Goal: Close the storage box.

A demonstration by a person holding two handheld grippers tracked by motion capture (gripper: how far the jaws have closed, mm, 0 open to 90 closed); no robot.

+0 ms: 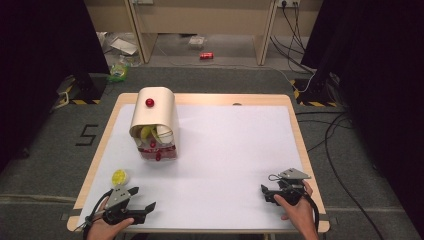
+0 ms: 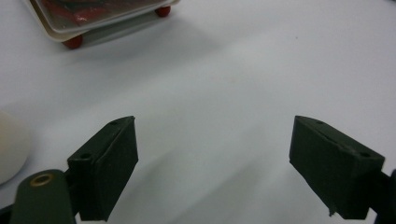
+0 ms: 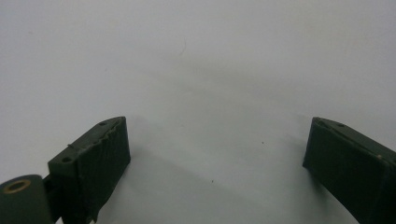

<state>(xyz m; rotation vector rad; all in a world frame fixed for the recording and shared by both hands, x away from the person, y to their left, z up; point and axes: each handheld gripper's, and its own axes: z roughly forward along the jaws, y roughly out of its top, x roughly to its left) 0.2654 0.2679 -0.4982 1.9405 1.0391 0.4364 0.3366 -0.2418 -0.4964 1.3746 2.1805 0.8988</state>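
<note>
— How are the fingers set?
— Both pairs are spread wide and nothing is gripped; the left gripper [image 1: 144, 199] and the right gripper [image 1: 264, 192] are held low at the near edge of the bench [image 1: 235, 150].
— And the nearest thing?
— A yellow-topped cup [image 1: 119, 177] is seen just beside the left gripper, untouched; a bread box [image 1: 154, 120] is placed farther back.

Clear red-footed plastic container [image 2: 100, 21] cut off by the left gripper view's top edge; pale rounded object [image 2: 11, 147] cropped at its left edge. Fruit beneath the beige curved cover [image 1: 155, 112] partly hidden.
</note>
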